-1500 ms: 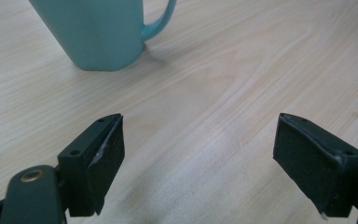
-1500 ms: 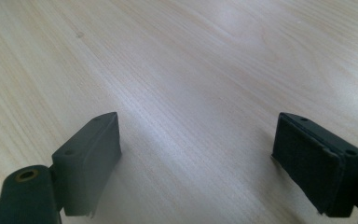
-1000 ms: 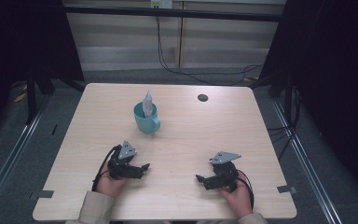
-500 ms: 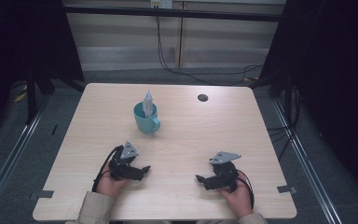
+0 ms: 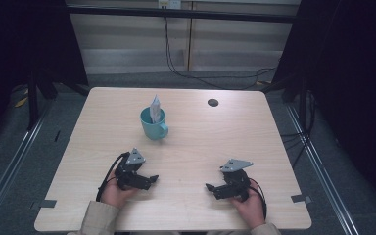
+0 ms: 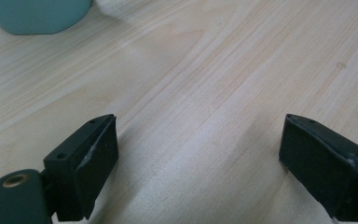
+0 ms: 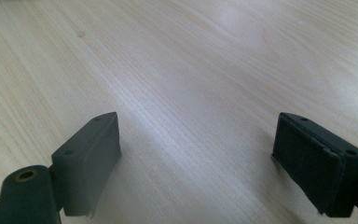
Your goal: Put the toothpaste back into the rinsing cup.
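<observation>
While both hands rested low on the near part of the counter (image 5: 186,147), the left gripper (image 5: 149,180) sat at the near left with its jaws wide apart. The jaws had just been opening a little more, and nothing lay between them, just bare wood. In the left gripper view the two black pads (image 6: 89,163) stood far from each other over the pale boards. The right gripper (image 5: 211,188) sat at the near right. Its jaws were wide apart too, with nothing between them. The two grippers pointed in toward each other and were well apart.

The person's left hand (image 5: 115,193) and right hand (image 5: 248,208) held the grippers from the near edge, and tan sleeves (image 5: 98,220) showed below them.

Farther off, past the left gripper, a teal cup (image 5: 152,124) stood upright on the counter, its handle turned to the near right. A folded white paper (image 5: 154,106) stuck up out of it. In the left gripper view the cup's bottom showed at the far left corner. A small dark round hole (image 5: 213,102) sat at the far side of the counter, right of the cup.
</observation>
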`<move>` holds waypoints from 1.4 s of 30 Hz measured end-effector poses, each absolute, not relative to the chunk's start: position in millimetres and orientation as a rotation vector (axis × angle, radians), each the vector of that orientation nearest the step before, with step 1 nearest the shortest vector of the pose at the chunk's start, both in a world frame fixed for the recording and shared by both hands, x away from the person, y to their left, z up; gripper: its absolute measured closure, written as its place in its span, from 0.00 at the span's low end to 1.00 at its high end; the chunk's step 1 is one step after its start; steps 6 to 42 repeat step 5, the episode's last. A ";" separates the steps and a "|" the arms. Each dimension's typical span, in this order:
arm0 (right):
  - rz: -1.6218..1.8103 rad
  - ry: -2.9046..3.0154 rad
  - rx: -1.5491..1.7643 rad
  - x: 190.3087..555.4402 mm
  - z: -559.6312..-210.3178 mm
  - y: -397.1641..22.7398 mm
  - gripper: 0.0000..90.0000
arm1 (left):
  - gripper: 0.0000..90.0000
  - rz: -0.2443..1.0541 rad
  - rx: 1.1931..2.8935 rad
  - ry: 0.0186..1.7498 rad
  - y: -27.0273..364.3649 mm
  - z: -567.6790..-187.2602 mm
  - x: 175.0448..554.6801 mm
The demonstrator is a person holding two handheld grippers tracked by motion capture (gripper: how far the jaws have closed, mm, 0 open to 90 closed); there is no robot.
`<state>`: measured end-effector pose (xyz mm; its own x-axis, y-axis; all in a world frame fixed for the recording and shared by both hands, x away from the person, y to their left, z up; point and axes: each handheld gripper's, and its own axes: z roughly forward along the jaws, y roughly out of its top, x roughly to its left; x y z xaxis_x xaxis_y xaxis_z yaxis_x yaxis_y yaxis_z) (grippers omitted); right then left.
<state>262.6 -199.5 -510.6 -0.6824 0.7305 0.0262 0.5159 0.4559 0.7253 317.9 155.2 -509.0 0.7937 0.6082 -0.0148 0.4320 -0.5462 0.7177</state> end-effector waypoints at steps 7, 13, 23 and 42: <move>1.056 2.420 1.065 262.7 -510.6 -199.5 0.16 | 0.13 0.303 2.232 0.768 155.1 -509.1 317.8; 1.056 2.420 1.065 262.7 -510.6 -199.5 0.16 | 0.13 0.303 2.232 0.768 155.1 -509.1 317.8; 1.056 2.420 1.065 262.7 -510.6 -199.5 0.16 | 0.13 0.303 2.232 0.768 155.1 -509.1 317.8; 1.056 2.420 1.065 262.7 -510.6 -199.5 0.16 | 0.13 0.303 2.232 0.768 155.1 -509.1 317.8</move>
